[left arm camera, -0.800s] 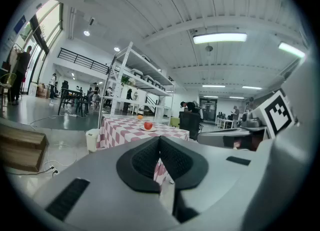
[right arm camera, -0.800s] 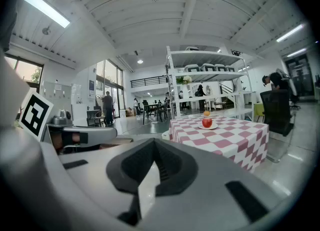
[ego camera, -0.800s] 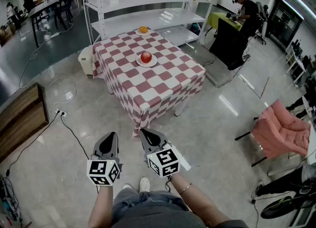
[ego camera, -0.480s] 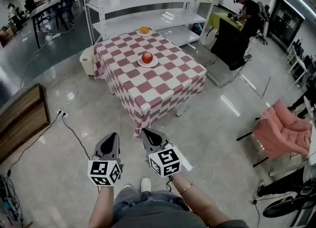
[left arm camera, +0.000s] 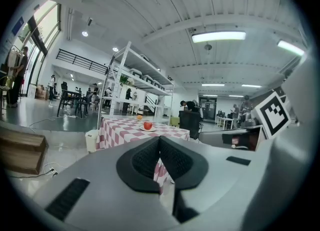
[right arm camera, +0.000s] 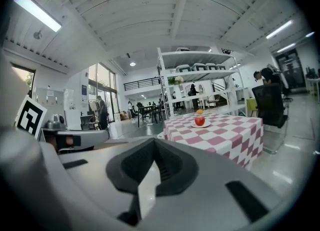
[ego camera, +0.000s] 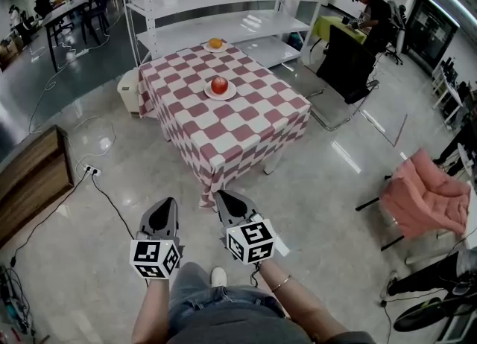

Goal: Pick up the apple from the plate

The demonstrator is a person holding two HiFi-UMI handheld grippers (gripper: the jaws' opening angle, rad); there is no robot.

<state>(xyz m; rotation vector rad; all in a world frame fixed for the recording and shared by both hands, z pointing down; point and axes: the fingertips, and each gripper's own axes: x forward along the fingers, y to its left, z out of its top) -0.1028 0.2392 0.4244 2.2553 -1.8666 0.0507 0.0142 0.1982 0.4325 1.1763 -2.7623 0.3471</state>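
A red apple [ego camera: 219, 85] lies on a white plate [ego camera: 209, 93] in the middle of a table with a red-and-white checked cloth [ego camera: 246, 123]. It also shows small and far off as the apple [left arm camera: 147, 125] in the left gripper view and the apple [right arm camera: 200, 121] in the right gripper view. My left gripper [ego camera: 166, 205] and right gripper [ego camera: 223, 198] are held side by side over the floor, well short of the table. Both are shut, with nothing between their jaws.
An orange [ego camera: 215, 43] on a second plate sits at the table's far edge. White metal shelving [ego camera: 223, 7] stands behind the table. A pink chair [ego camera: 425, 197] is at the right, a wooden bench [ego camera: 33, 179] at the left, a cable [ego camera: 112, 205] on the floor.
The view has shifted slightly; both grippers stay together, shut, in the same place relative to the body. The apple has not moved on its plate.
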